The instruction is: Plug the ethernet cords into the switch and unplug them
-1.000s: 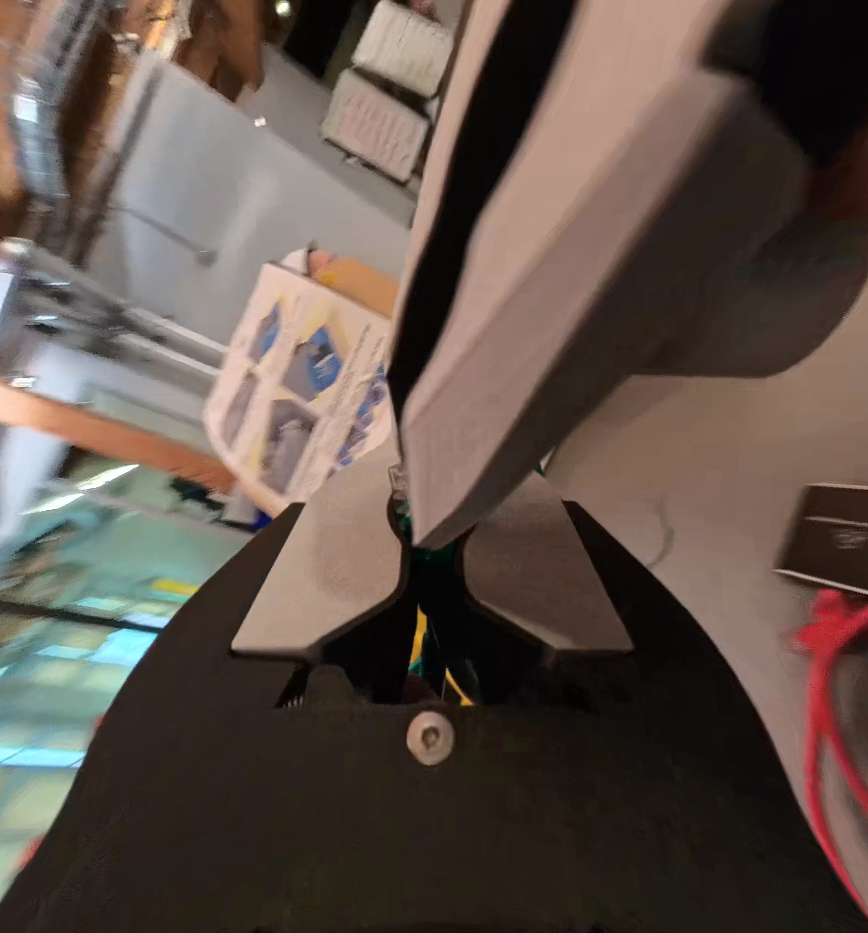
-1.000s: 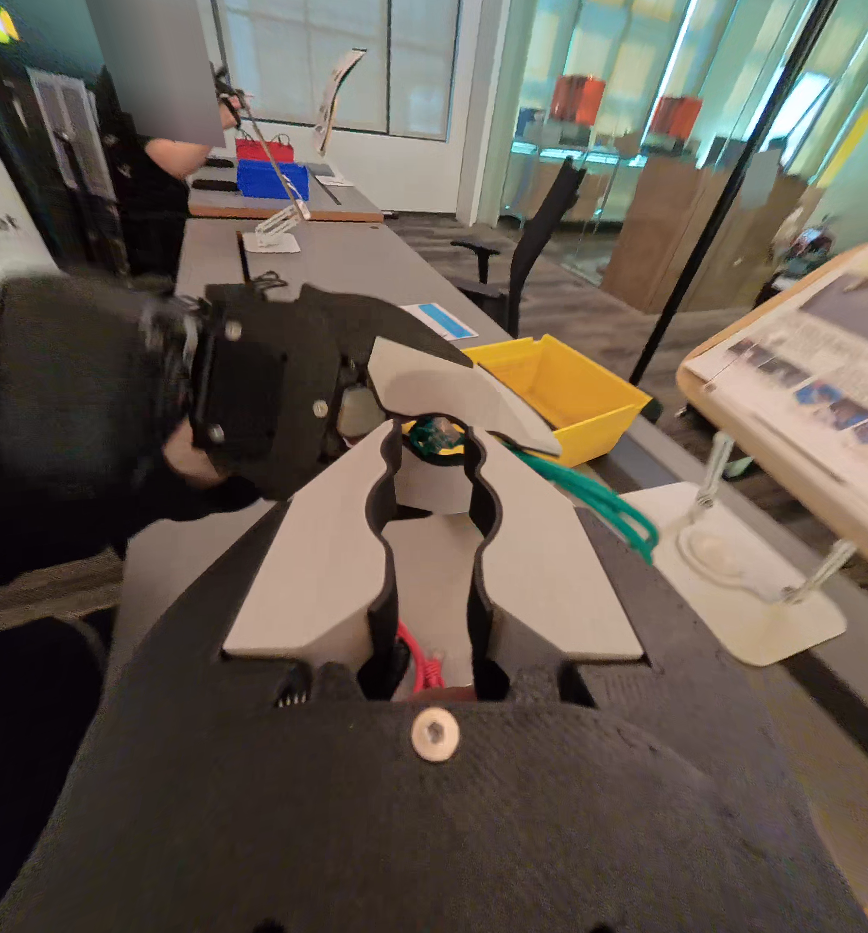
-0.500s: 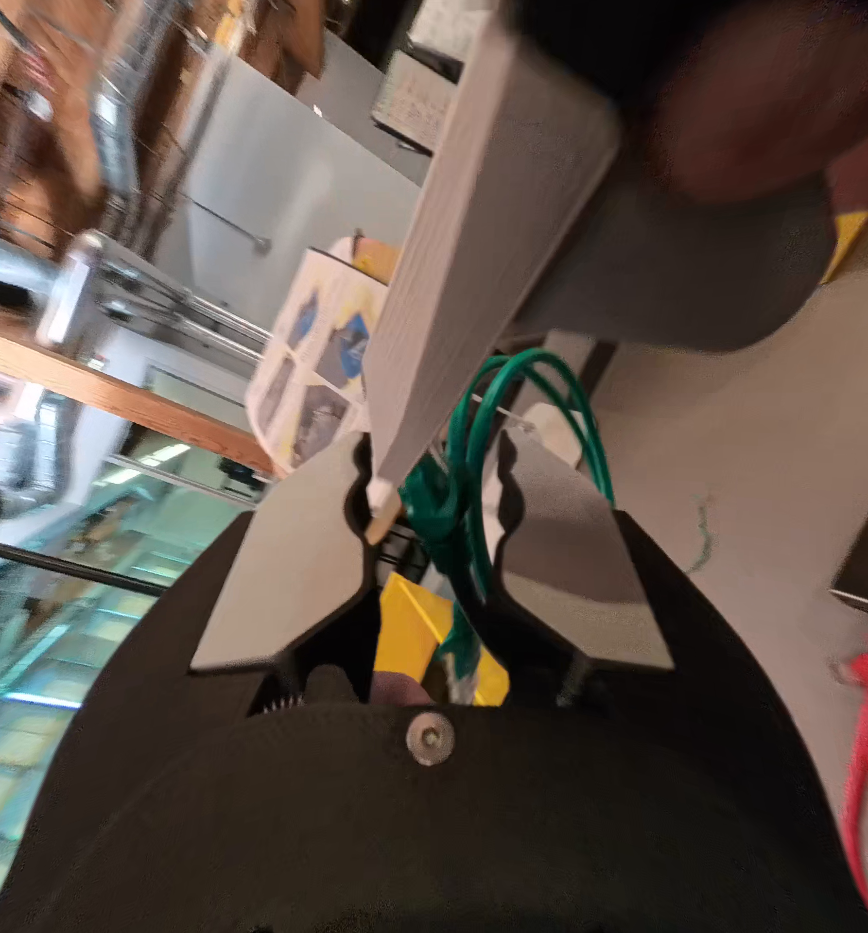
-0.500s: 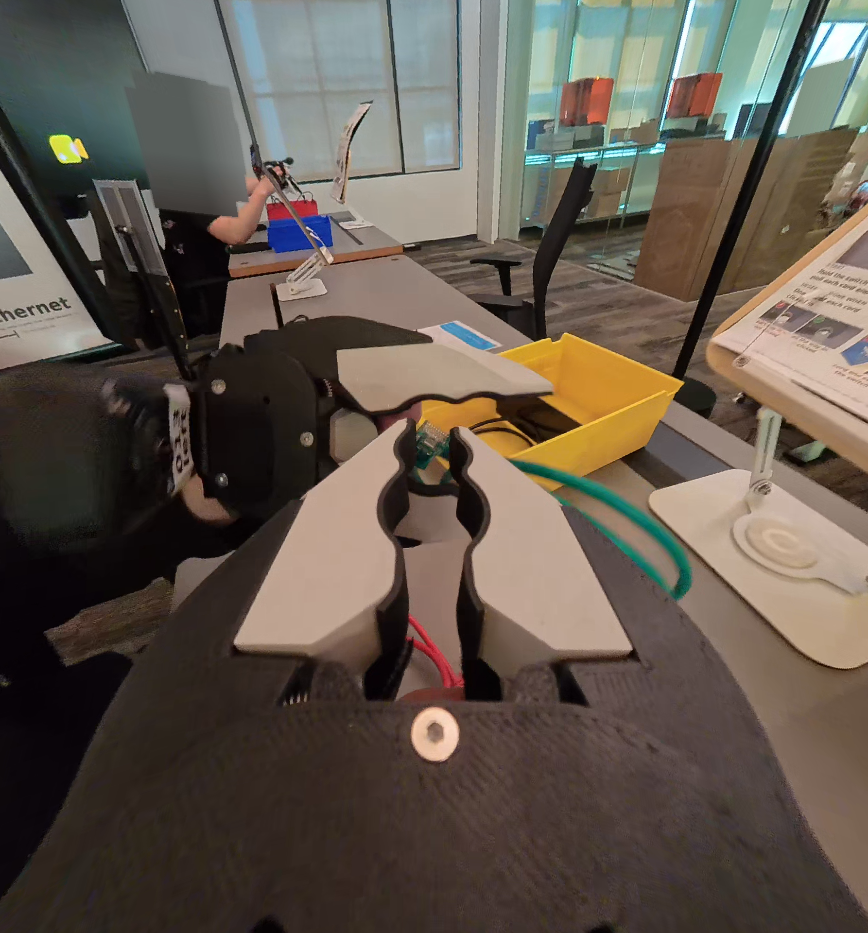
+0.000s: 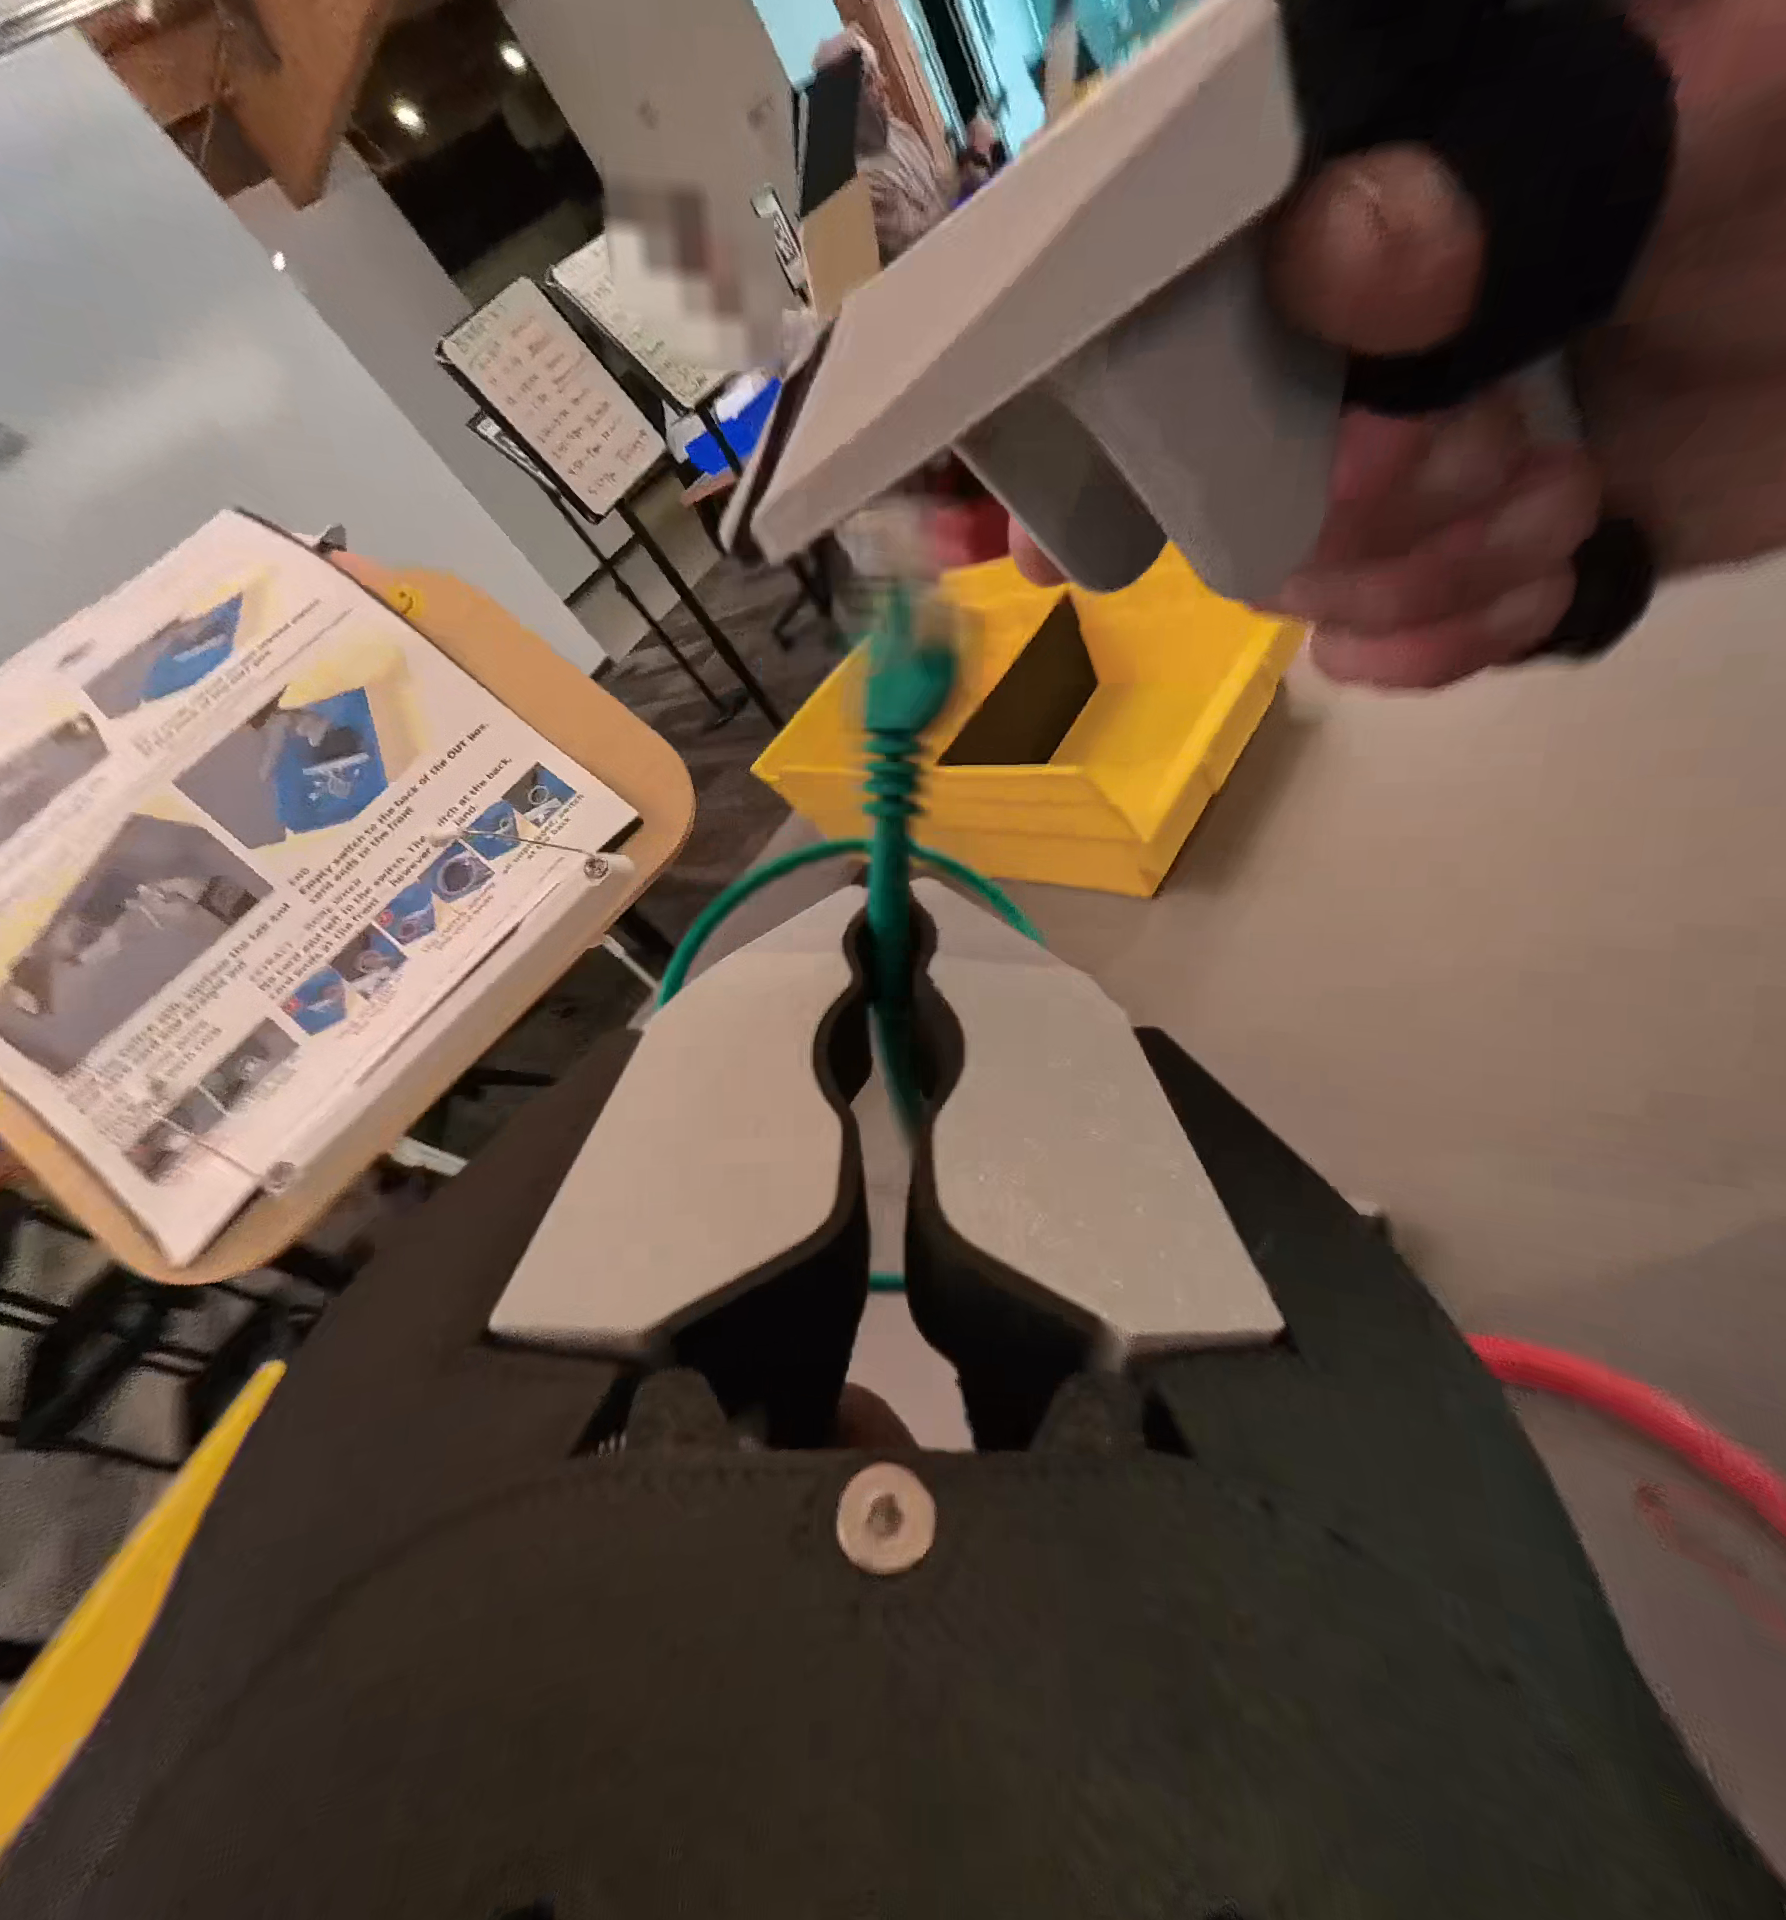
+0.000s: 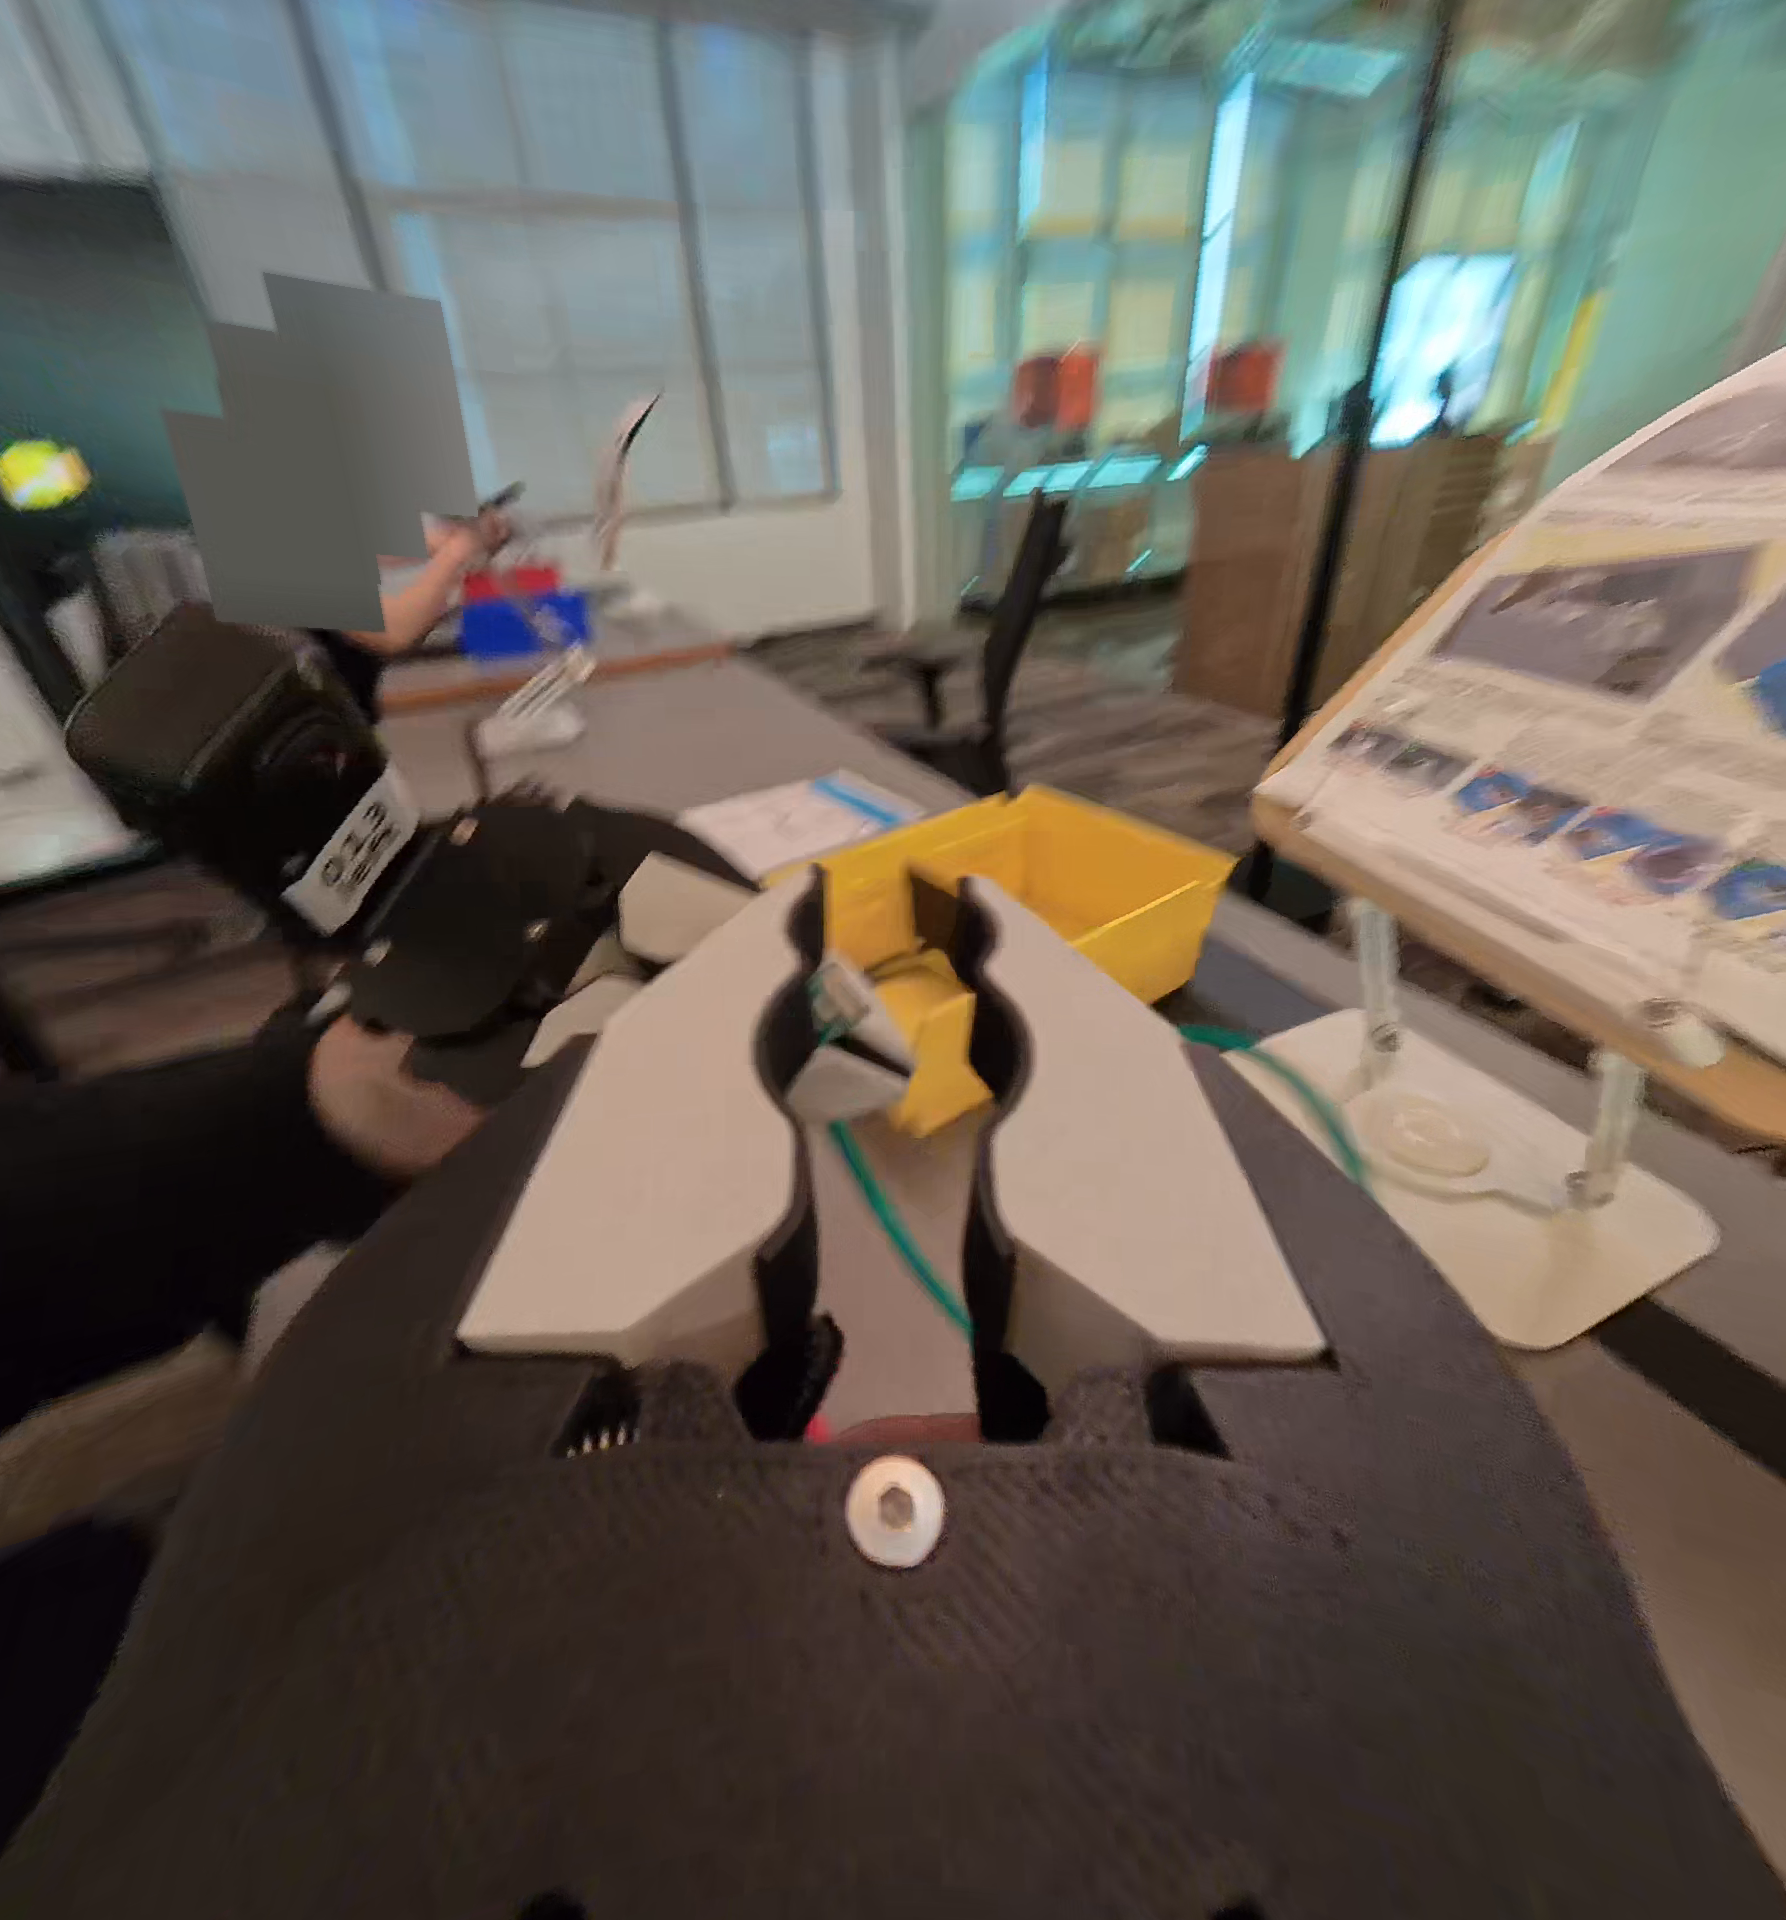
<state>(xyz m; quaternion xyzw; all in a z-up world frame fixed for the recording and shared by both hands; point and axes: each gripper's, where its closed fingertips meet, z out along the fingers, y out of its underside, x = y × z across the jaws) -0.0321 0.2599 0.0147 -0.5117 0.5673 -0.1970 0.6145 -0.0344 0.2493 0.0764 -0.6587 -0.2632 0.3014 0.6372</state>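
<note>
My left gripper (image 5: 889, 925) is shut on a green ethernet cord (image 5: 894, 831), just behind its ribbed boot. The plug (image 5: 904, 675) sticks out beyond the fingertips, blurred. My right gripper (image 6: 889, 904) is open and grips nothing. It shows in the left wrist view (image 5: 1024, 343) above the plug, held by a gloved hand. In the right wrist view the left gripper (image 6: 473, 935) is at the left, and the plug (image 6: 837, 997) shows in the gap between my right fingers. The green cord (image 6: 899, 1247) trails over the table under them. No switch is in view.
A yellow bin (image 5: 1055, 800) stands at the table's far edge, also in the right wrist view (image 6: 1107, 883). An instruction sheet on a tilted stand (image 6: 1595, 779) has a white base (image 6: 1554, 1247). A red cord (image 5: 1647, 1434) lies on the table. A person sits at a far table. Across from one pair of fingers to the other is roughly 6 cm.
My right gripper has opened and drawn back from the green plug. My left gripper has closed on the cord behind the plug and swung round to face the yellow bin.
</note>
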